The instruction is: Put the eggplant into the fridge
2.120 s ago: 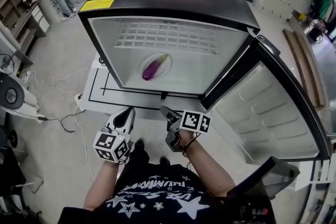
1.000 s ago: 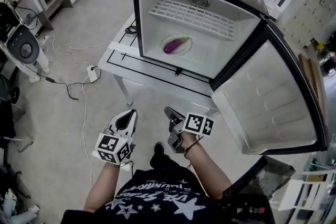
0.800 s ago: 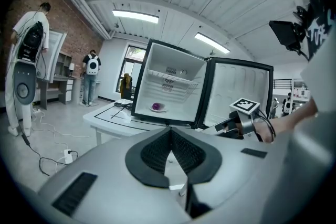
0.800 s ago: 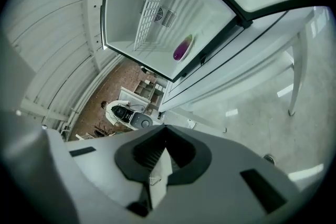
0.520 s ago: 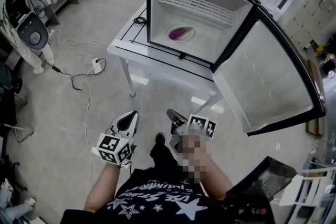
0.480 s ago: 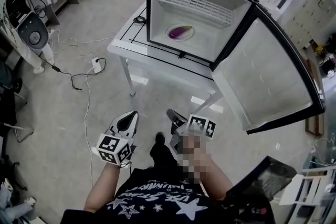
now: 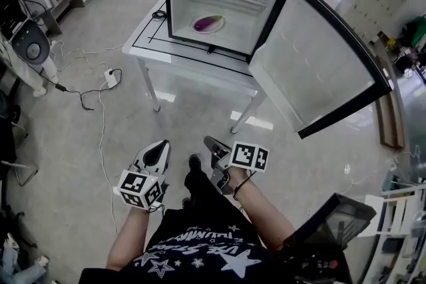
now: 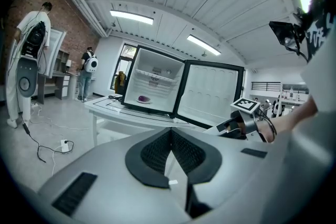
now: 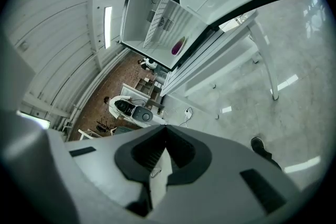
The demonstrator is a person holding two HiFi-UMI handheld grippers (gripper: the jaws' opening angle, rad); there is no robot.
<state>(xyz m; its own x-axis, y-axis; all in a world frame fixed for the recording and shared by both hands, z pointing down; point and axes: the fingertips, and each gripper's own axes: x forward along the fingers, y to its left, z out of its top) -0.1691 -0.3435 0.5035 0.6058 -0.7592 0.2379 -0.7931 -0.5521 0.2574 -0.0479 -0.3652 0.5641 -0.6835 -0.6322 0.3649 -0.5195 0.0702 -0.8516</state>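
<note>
Eggplant [image 7: 208, 24] rests in the fridge [image 7: 174, 0]; your left gripper [image 7: 159, 145] and right gripper [image 7: 210, 143] are pressed together empty, so closing its door [image 7: 313, 70] seems next

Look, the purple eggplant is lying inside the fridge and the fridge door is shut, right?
Not quite. The fridge door is not shut; it stands wide open, swung out to the right, as the head view shows. The rest is right: the purple eggplant is lying inside the fridge.
</note>
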